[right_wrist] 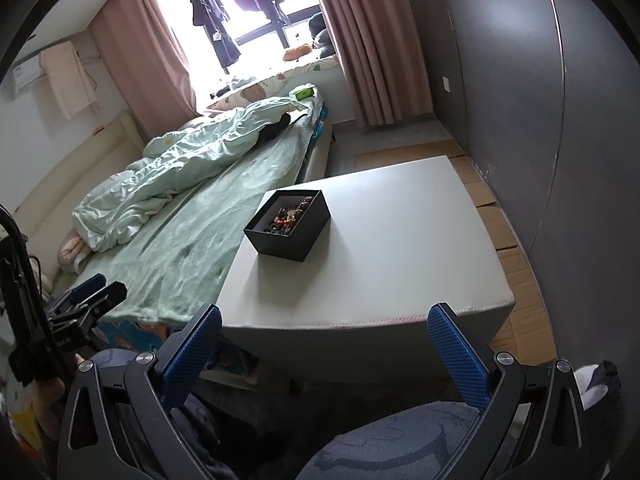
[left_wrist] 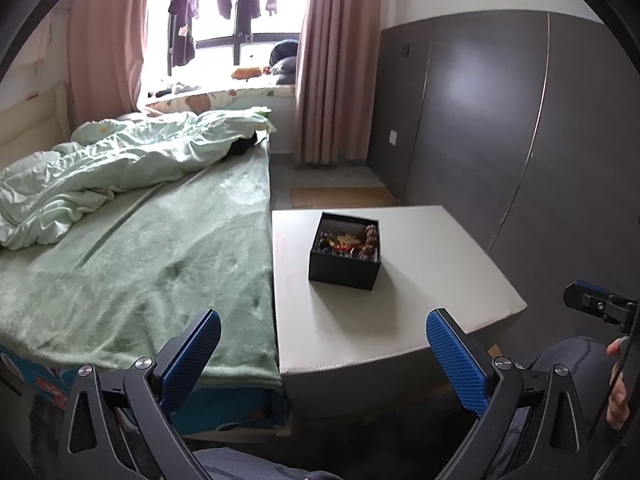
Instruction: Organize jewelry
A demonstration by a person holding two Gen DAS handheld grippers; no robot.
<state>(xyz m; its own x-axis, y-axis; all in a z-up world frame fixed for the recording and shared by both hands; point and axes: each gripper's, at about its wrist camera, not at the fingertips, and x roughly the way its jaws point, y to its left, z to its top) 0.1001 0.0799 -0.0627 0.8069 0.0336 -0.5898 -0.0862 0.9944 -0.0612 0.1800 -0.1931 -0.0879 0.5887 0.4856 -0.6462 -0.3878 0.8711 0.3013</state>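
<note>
An open black box (left_wrist: 345, 254) (right_wrist: 289, 227) stands on a low pale table (left_wrist: 420, 300) (right_wrist: 400, 264). Inside lies a jumble of jewelry (left_wrist: 350, 242) (right_wrist: 290, 214): beads in brown, red and gold tones. My left gripper (left_wrist: 324, 322) hovers wide open near the table's front edge, well short of the box, with nothing between its blue pads. My right gripper (right_wrist: 325, 320) is likewise open and empty, held before the table's front edge. The right gripper's tip (left_wrist: 600, 304) shows at the right rim of the left wrist view; the left gripper's tip (right_wrist: 92, 300) shows at the left of the right wrist view.
A bed with a green blanket (left_wrist: 152, 260) (right_wrist: 192, 240) and crumpled duvet (left_wrist: 100, 168) abuts the table's left side. Grey wardrobe doors (left_wrist: 500, 120) (right_wrist: 540, 100) stand to the right. Flattened cardboard (right_wrist: 504, 232) covers the floor. A person's knees (right_wrist: 400, 440) are below the grippers.
</note>
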